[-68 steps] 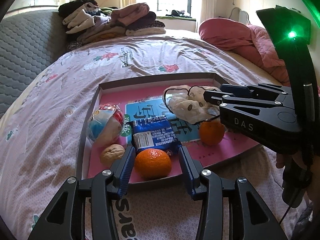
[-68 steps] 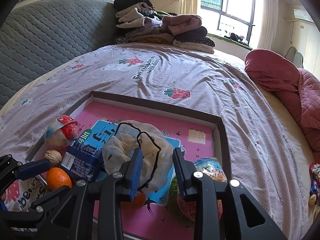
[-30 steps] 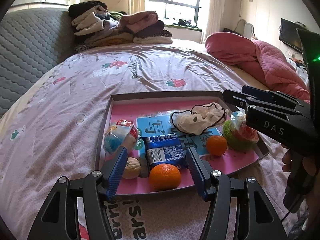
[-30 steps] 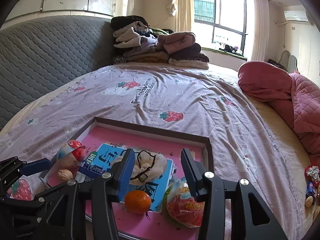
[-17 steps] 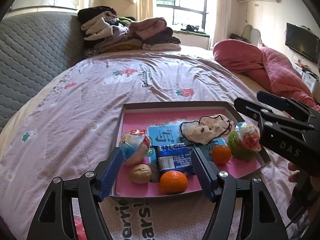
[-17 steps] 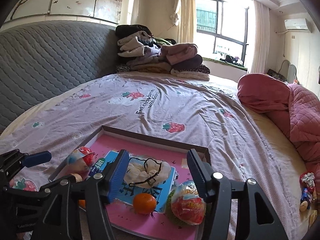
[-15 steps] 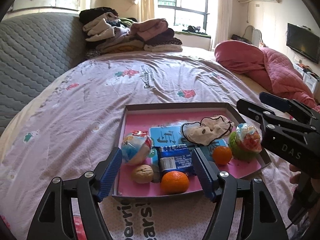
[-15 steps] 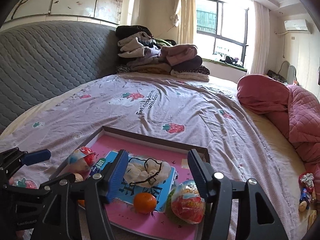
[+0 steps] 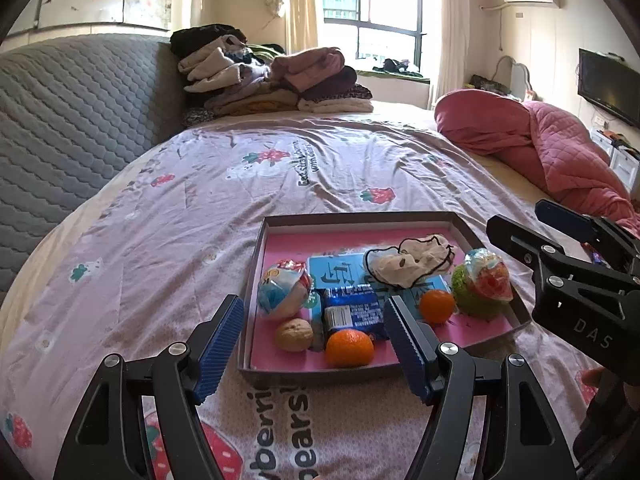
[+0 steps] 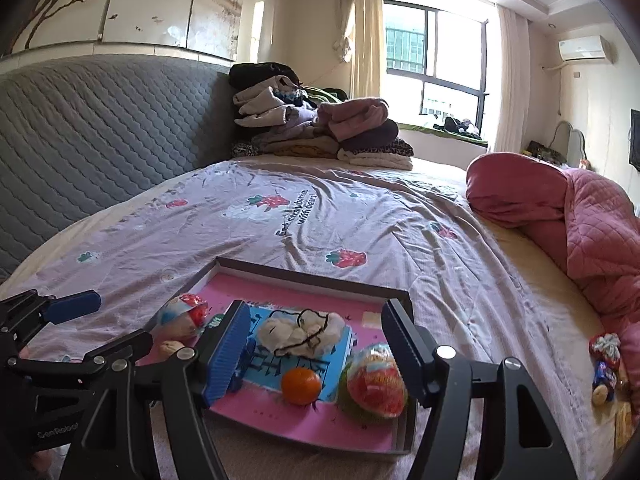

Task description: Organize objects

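Both claws, the left claw point(image 9: 314, 340) and the right claw point(image 10: 316, 350), having just been opening, are hovering spread and empty before the tray point(image 9: 256, 276) lying on the bed point(image 9: 160, 240), holding two oranges point(image 9: 349, 348), snacks and a walnut point(image 9: 294, 334).

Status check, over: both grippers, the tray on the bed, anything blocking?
Left gripper and right gripper open, empty, jaws just opened. Tray holds two oranges, walnut, snacks, cloth. Nothing blocking.

- Two tangerines point(image 9: 349, 347) point(image 9: 437, 306) are lying in one tray point(image 9: 460, 218).
- One walnut point(image 9: 294, 334) is sitting there.
- Two wrapped ball snacks point(image 9: 282, 294) point(image 9: 486, 280) are resting inside.
- One blue packet point(image 9: 352, 312) is lying.
- One cloth mask point(image 9: 404, 264) is lying.
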Action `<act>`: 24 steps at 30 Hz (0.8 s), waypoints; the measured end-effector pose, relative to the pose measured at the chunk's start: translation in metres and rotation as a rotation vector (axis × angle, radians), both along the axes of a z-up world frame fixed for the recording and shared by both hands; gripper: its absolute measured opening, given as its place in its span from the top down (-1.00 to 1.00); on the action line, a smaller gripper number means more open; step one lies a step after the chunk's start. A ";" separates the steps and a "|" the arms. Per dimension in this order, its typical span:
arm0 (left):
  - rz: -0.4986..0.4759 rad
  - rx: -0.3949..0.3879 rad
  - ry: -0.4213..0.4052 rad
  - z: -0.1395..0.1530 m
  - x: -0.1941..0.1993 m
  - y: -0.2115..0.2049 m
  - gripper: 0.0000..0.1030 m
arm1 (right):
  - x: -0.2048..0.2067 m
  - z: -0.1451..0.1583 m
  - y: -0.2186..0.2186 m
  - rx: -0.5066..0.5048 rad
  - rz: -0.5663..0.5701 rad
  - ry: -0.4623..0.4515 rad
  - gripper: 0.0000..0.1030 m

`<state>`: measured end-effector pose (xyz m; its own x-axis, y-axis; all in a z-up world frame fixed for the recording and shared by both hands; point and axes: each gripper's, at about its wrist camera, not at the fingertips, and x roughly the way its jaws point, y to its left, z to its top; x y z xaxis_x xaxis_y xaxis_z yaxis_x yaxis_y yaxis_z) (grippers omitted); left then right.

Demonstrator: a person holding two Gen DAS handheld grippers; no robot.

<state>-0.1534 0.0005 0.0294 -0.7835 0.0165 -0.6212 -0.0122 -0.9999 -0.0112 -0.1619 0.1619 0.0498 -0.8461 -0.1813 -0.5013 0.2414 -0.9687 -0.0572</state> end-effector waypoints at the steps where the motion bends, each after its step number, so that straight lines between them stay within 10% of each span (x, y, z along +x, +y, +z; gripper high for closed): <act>1: -0.001 0.001 -0.002 0.000 0.002 0.000 -0.43 | 0.002 0.000 0.001 0.001 -0.003 0.001 -0.31; 24: 0.003 -0.001 0.060 0.015 0.054 0.002 -0.43 | 0.064 0.002 0.021 -0.035 -0.069 0.039 -0.32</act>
